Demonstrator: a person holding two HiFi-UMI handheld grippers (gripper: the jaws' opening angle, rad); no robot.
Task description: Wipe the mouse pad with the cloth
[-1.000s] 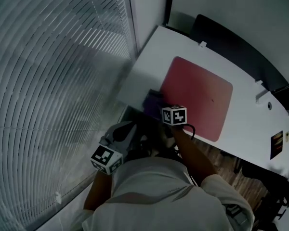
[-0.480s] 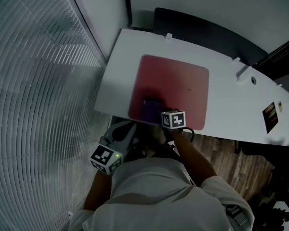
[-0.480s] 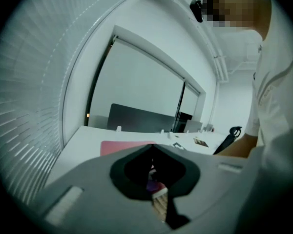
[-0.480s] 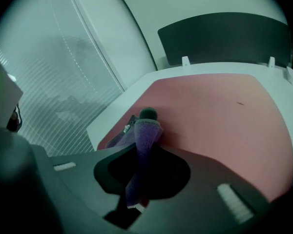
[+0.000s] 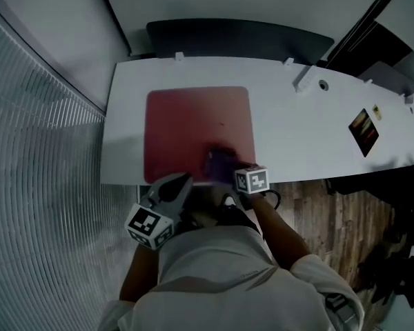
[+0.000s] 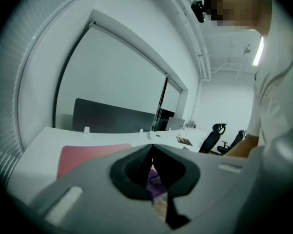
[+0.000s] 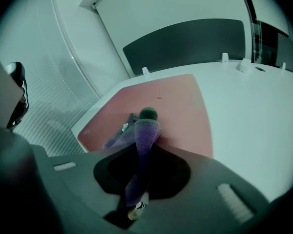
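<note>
A red mouse pad [image 5: 193,129] lies on the left part of the white desk [image 5: 297,136]. A purple cloth [image 5: 221,163] rests on the pad's near right corner. My right gripper [image 5: 236,173] is shut on the cloth. In the right gripper view the cloth [image 7: 145,133] runs up between the jaws and bunches on the mouse pad [image 7: 176,106]. My left gripper [image 5: 181,181] hangs just off the desk's front edge, left of the right one. Its jaws are shut with nothing in them. In the left gripper view [image 6: 151,149] they point over the desk.
A dark partition panel [image 5: 241,38] runs along the desk's back edge. A small card [image 5: 364,126], a grommet hole [image 5: 323,85] and a white clip [image 5: 305,81] sit on the desk's right part. Window blinds [image 5: 41,185] fill the left. Office chairs [image 6: 216,130] stand beyond.
The right gripper has dragged the cloth along the pad's near edge from its left corner to its right corner. The head view has swung round. The left gripper stays put.
</note>
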